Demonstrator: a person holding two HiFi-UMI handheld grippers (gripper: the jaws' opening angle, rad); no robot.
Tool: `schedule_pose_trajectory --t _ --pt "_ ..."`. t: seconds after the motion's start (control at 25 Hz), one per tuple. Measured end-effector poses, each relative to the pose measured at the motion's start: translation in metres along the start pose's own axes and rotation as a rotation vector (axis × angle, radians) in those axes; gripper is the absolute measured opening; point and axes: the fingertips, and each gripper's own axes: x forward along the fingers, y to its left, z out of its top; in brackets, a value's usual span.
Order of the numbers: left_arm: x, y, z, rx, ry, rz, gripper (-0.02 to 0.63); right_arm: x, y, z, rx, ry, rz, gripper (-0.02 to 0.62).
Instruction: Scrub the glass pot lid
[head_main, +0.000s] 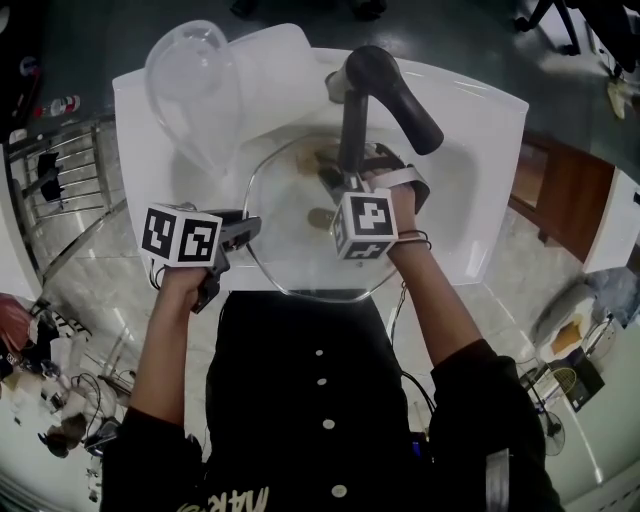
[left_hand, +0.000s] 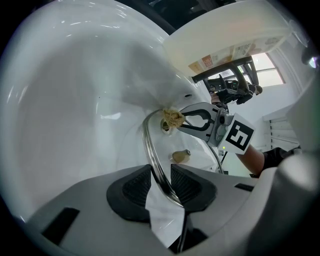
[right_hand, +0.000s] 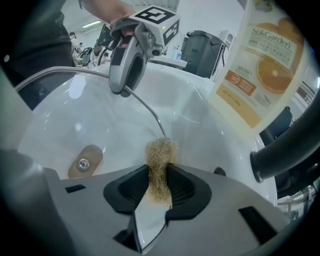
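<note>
White porcelain fills the head view: a sink with a black faucet arching over its basin. Below the faucet's spout the glass pot lid sits tilted in the basin, its brown knob showing at the centre. The left tool takes the lid's rim on the side farthest left of the faucet. The right tool reaches in just under the spout. A clear jug rests on the sink's edge, left of the faucet.

From the left gripper view, that tool's jaws are closed on the lid's metal-banded rim, one pad on each face of the glass. Across the lid, toward the faucet, the right tool carries a tan scourer at the far edge.

From the right gripper view, the jaws pinch the scourer tight. Its fibres bulge ahead of the pads and seem to touch the lid near its rim. A detergent bottle stands beside the faucet.

The lid looks stiff, fairly heavy, brittle, and slippery if wet. The banded rim is probably the soundest hold. A one-edge grip lets the lid pivot, so scrubbing pressure is best kept moderate.
</note>
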Motion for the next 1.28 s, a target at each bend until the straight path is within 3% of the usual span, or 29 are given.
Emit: schedule_pose_trajectory --t 0.76,1.16,1.28 --pt "-0.004 -0.005 0.003 0.01 -0.009 -0.003 0.143 -0.037 0.02 -0.061 -0.057 0.147 0.107 0.124" --pt "-0.005 -0.005 0.005 0.024 -0.009 0.001 0.144 -0.037 0.02 -0.061 -0.063 0.155 0.105 0.124" --pt "-0.005 -0.005 0.005 0.037 -0.003 0.012 0.146 -0.042 0.015 -0.049 -0.029 0.114 0.084 0.126"
